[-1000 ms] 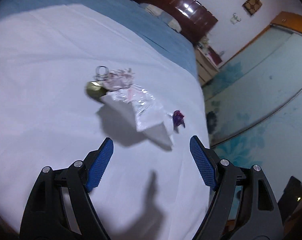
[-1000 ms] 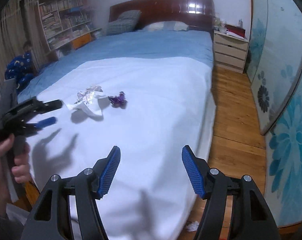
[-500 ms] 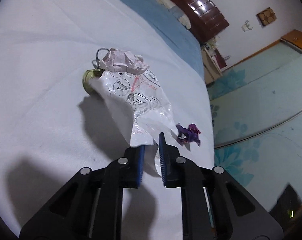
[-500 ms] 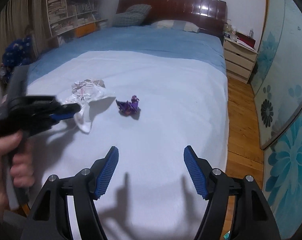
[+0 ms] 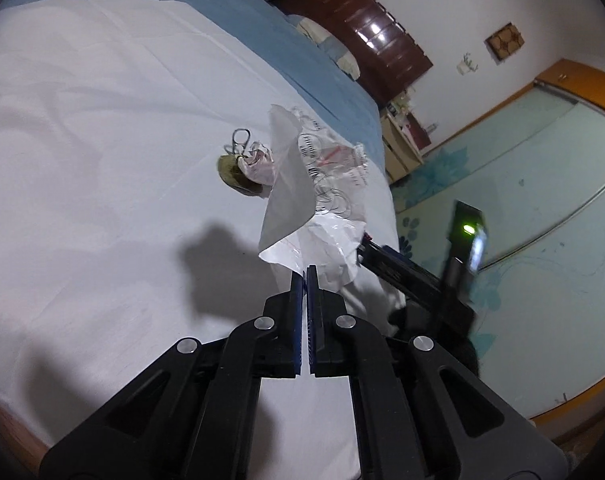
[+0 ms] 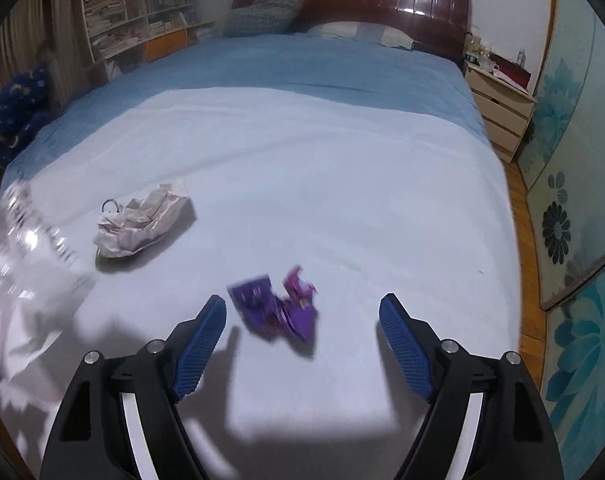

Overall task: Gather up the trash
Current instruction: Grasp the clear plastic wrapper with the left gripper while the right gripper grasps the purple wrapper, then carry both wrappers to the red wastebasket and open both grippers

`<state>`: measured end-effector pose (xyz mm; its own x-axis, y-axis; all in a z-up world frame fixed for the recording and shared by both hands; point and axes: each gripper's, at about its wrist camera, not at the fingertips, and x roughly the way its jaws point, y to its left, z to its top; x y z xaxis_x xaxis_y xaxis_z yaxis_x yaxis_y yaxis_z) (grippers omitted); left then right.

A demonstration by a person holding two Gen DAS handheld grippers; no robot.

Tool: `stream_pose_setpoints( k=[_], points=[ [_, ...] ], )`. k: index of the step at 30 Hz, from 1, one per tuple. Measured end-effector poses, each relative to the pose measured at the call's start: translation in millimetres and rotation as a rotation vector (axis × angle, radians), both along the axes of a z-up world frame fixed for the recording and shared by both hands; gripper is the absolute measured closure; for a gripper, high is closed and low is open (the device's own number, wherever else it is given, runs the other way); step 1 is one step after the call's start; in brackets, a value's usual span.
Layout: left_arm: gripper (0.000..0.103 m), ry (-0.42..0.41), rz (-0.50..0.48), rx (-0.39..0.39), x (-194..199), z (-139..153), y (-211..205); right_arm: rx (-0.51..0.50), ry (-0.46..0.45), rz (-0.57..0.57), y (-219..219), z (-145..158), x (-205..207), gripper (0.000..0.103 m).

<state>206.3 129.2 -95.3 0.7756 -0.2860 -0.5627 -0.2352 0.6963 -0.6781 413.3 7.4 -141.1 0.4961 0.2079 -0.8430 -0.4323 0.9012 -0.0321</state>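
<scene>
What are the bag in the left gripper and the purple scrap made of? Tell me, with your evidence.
Bag: thin clear plastic film, glossy by the look; the printing shows through and it creases and catches light. The left gripper is shut on its edge.
Purple scrap: probably a foil or plastic snack wrapper; crumpled and faintly shiny, but too blurred to be sure.

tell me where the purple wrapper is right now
In the right wrist view the purple wrapper lies on the white sheet, just ahead of the open right gripper, right of the crumpled paper.
</scene>
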Motion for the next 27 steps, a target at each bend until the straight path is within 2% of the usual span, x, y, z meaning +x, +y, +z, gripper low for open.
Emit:
stream_pose_setpoints(
  k=[1,2,8,14,17,21,27],
  points=[
    [0.101,-0.005,0.000,0.002,-3.3,1.7,0.9,-0.005,0.010,0.003,2.4,-2.5,3.8,0.043],
    [0.101,-0.011,-0.001,0.006,-6.8,4.0,2.3,-0.023,0.034,0.007,6.5,-7.5,9.0,0.072],
    [0.102,-0.052,0.046,-0.004,-33.5,17.2,16.8,0.036,0.019,0.010,-10.4,7.5,-1.4,0.075],
    [0.102,-0.104,0.129,0.006,-66.9,31.4,25.1,0.160,-0.050,0.024,-67.5,72.8,-57.9,0.075],
    [0.102,-0.074,0.140,-0.007,-68.6,23.0,21.7,0.209,-0.095,0.041,-99.6,112.6,-92.6,0.075],
    [0.102,0.004,0.144,-0.004,-52.0,1.8,12.7,0.256,-0.132,0.033,-152.4,154.8,-128.7,0.075],
    [0.101,0.067,0.182,0.028,-35.2,-15.4,15.6,0.283,-0.116,-0.007,-211.0,176.5,-171.4,0.075]
  ],
)
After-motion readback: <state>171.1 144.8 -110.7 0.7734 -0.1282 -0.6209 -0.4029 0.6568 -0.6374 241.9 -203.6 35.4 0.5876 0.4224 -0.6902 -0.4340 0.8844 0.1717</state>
